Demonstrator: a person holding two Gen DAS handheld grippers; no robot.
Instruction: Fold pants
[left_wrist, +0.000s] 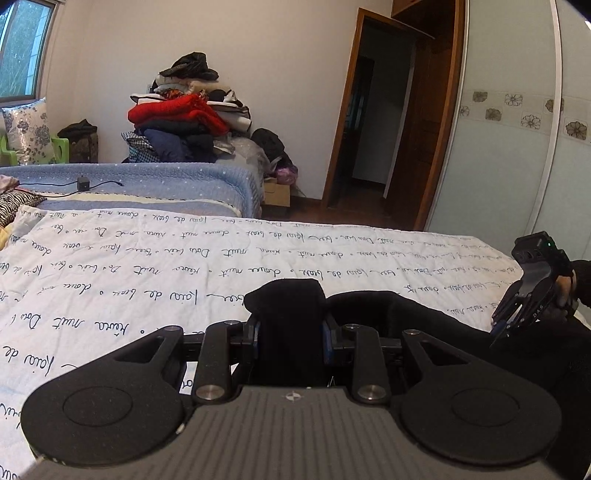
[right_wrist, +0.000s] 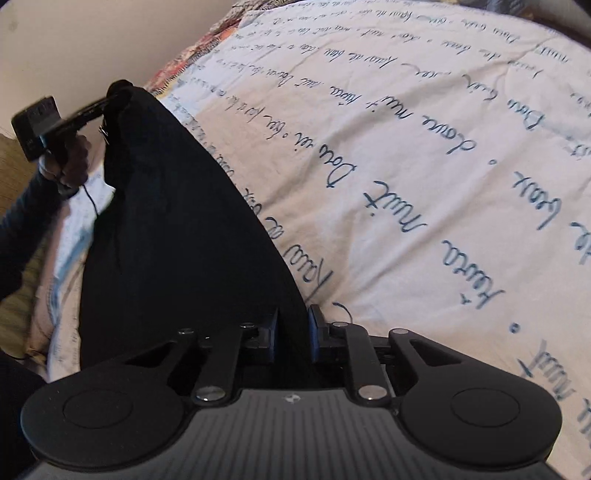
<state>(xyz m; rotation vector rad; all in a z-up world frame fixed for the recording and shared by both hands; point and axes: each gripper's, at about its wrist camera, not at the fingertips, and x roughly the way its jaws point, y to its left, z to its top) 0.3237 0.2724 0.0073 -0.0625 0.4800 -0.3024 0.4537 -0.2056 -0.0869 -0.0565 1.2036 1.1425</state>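
Observation:
The black pants (right_wrist: 166, 240) hang as a taut sheet between my two grippers above a white quilt (right_wrist: 424, 166) printed with blue handwriting. In the left wrist view my left gripper (left_wrist: 290, 332) is shut on a bunched fold of the pants (left_wrist: 284, 299), which sticks up between the blue pads. The fabric runs right to my right gripper (left_wrist: 498, 330), held by a hand in a dark sleeve. In the right wrist view my right gripper (right_wrist: 293, 332) is shut on the pants' edge. My left gripper (right_wrist: 110, 96) pinches the far corner at upper left.
Beyond the quilt lies a blue bedspread (left_wrist: 166, 181) with a black charger and cable (left_wrist: 83, 183). A tall pile of clothes (left_wrist: 184, 114) stands against the back wall. An open wooden doorway (left_wrist: 373, 122) and a pale sliding wardrobe door (left_wrist: 509, 147) are on the right.

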